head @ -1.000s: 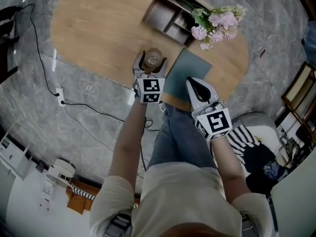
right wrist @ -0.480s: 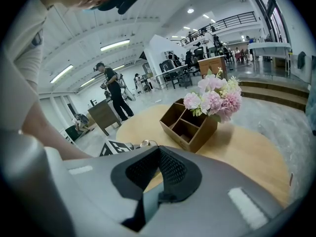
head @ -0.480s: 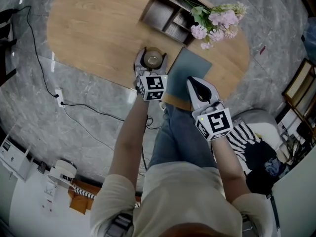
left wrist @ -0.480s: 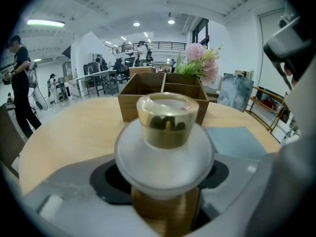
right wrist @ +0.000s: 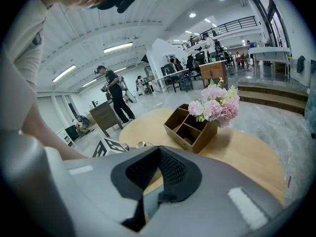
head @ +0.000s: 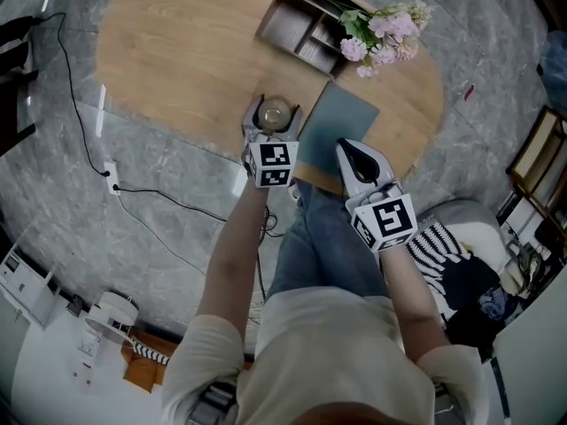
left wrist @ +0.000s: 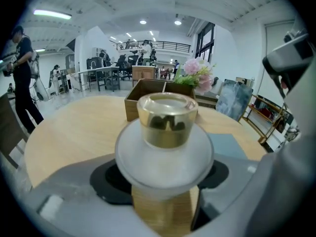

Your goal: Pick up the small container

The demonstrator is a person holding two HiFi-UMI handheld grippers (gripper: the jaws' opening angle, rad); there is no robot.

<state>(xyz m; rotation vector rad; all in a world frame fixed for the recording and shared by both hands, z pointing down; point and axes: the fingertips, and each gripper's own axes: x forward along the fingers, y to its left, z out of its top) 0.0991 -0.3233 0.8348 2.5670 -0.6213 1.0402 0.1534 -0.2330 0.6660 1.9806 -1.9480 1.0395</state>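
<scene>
Left gripper (head: 274, 119) fingers have just closed onto the container (left wrist: 168, 125), near the tabletop's (head: 177, 51) near edge beside a mat (head: 341, 122). Right gripper (head: 352, 151) fingers are together, empty.

Both forearms reach forward, the left gripper (head: 274, 119) tilted down, its jaws having just closed onto the small container (left wrist: 167, 132) between them, and the right gripper (head: 352, 152) beside it, jaws together, empty.
</scene>
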